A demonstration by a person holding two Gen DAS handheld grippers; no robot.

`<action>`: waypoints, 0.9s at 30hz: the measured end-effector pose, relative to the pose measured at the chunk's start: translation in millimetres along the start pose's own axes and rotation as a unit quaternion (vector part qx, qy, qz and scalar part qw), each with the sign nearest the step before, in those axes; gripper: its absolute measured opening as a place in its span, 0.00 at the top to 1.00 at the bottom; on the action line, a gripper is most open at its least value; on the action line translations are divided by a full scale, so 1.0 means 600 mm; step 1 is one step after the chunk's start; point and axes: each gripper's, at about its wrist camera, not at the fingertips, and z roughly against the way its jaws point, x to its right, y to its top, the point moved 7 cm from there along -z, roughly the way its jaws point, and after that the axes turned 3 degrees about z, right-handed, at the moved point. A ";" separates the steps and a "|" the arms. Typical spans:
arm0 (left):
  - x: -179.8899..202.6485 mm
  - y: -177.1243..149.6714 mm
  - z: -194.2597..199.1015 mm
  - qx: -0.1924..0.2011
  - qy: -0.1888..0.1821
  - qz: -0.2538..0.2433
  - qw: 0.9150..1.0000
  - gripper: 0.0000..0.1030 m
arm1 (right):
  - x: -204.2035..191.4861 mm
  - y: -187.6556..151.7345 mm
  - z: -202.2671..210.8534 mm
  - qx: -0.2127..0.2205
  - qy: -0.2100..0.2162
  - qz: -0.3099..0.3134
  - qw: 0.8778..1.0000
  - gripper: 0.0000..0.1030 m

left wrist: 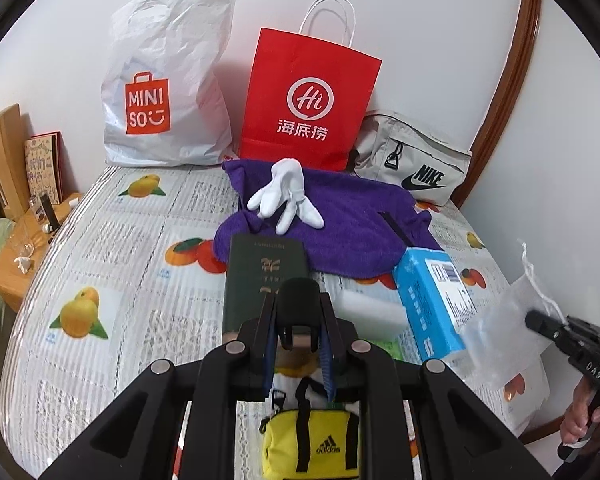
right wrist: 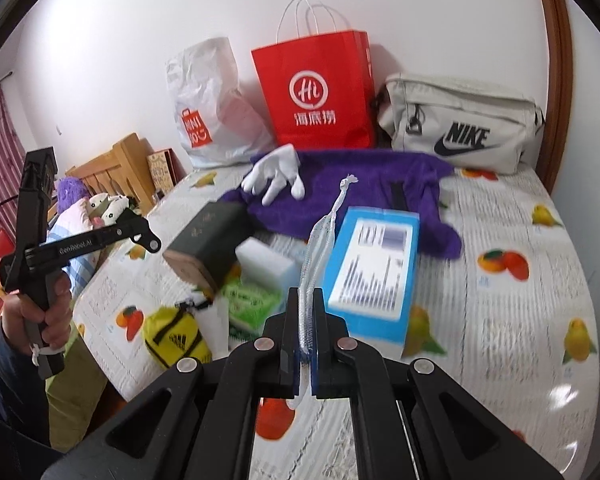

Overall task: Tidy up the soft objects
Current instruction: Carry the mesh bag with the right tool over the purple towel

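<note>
Two grippers, both loaded. Left gripper is clamped on a small black object, raised over the dark green book. Right gripper pinches a thin mesh pouch w/ drawstring, held above the bed near the blue box. Step looks like bagging: the black item prob. goes into the pouch. Next move needs the pouch mouth opened & both tools brought together.
</note>
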 end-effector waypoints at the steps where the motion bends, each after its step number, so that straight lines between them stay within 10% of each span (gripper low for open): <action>1: 0.001 0.007 -0.004 0.001 0.000 0.000 1.000 0.83 | 0.001 0.010 -0.001 0.003 0.000 0.003 1.000 0.97; 27: 0.007 0.121 -0.114 -0.021 0.001 -0.005 1.000 0.83 | 0.076 0.172 -0.135 0.016 -0.011 -0.022 1.000 0.97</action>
